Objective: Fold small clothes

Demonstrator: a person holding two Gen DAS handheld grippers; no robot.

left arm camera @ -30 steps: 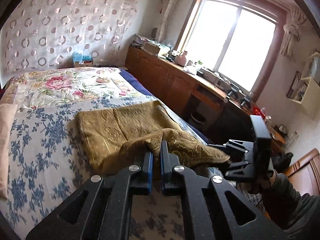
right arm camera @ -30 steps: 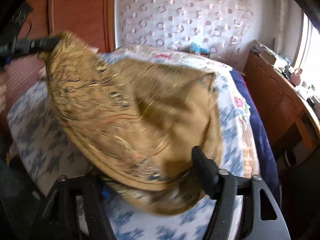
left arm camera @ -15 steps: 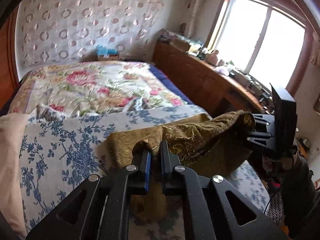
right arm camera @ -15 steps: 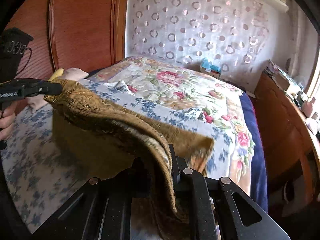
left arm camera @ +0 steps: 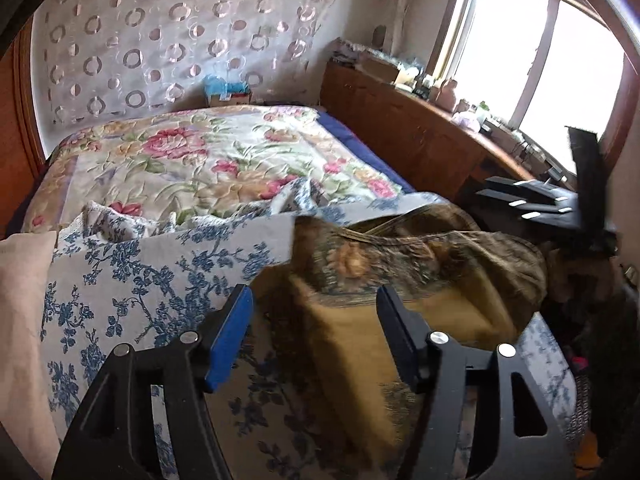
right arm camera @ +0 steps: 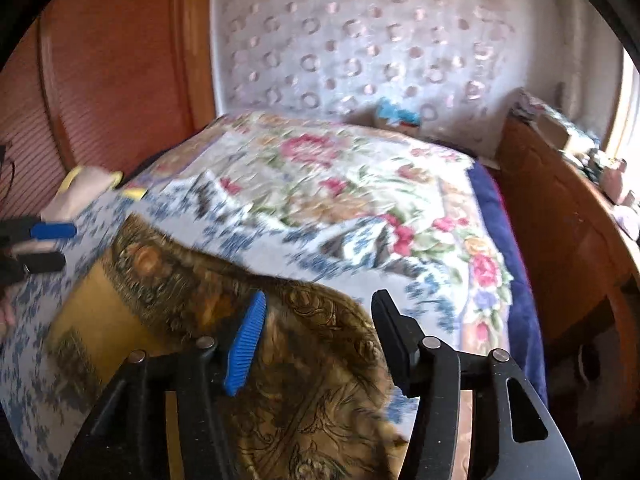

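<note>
Both tools are letting go. The left gripper [left arm camera: 312, 336], low in the frame of its own view, has its jaws opening and standing well apart, with the cloth [left arm camera: 420, 272] lying between and beyond them, pressed by neither pad as far as the blur allows. The right gripper [right arm camera: 316, 340] is likewise opening: the cloth [right arm camera: 304, 380] drapes down between its blue pad and its black finger, perhaps brushing the blue one, but it is not pinched. In the left view the cloth sits right of centre, its patterned top layer doubled over a plain golden underside, on the blue-flowered sheet [left arm camera: 132, 280]; the pink-flowered quilt [left arm camera: 208, 160] spreads behind it toward the upper left. In the right view the other gripper [right arm camera: 40, 248] shows at the left edge, open too, just clear of the cloth's far corner. The step in hand looks like releasing a fold just laid. To do it well, I would let the jaws finish opening before drawing either tool away, and pull back along the fingers rather than sideways, so no pad drags the top layer off its edge. The right side wants most care, since the cloth hangs between those fingers and could catch and come undone.
</note>
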